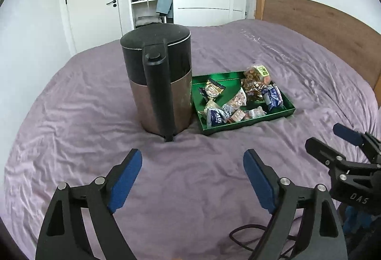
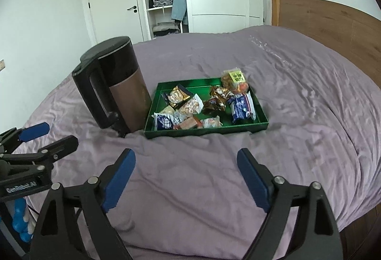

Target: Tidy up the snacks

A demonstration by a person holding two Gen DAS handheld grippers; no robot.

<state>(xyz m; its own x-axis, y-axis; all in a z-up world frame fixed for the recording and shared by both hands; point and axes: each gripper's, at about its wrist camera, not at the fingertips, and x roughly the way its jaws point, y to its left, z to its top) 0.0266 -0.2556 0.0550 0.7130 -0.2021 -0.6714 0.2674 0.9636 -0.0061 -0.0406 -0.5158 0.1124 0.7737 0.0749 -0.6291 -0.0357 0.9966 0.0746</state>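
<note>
A green tray (image 1: pixel 283 112) (image 2: pixel 152 105) lies on the purple bedspread and holds several wrapped snacks: a gold packet (image 1: pixel 213 89) (image 2: pixel 177 95), a blue-and-white packet (image 1: pixel 272 95) (image 2: pixel 241 106), a brown packet (image 2: pixel 218 99) and a clear bag with a yellow label (image 1: pixel 258 73) (image 2: pixel 234 81) at its far right corner. My left gripper (image 1: pixel 193 160) is open and empty over the bedspread, in front of the kettle. My right gripper (image 2: pixel 185 160) is open and empty, short of the tray's near wall. Each gripper shows in the other's view: the right one (image 1: pixel 333 140), the left one (image 2: pixel 50 133).
A black and copper electric kettle (image 1: pixel 158 79) (image 2: pixel 112 86) stands on the bed just left of the tray, handle toward me. A wooden headboard (image 1: pixel 321 21) (image 2: pixel 333 19) is at the right. A black cable (image 1: pixel 247 233) lies near the bed's front edge. Wardrobe and door stand behind.
</note>
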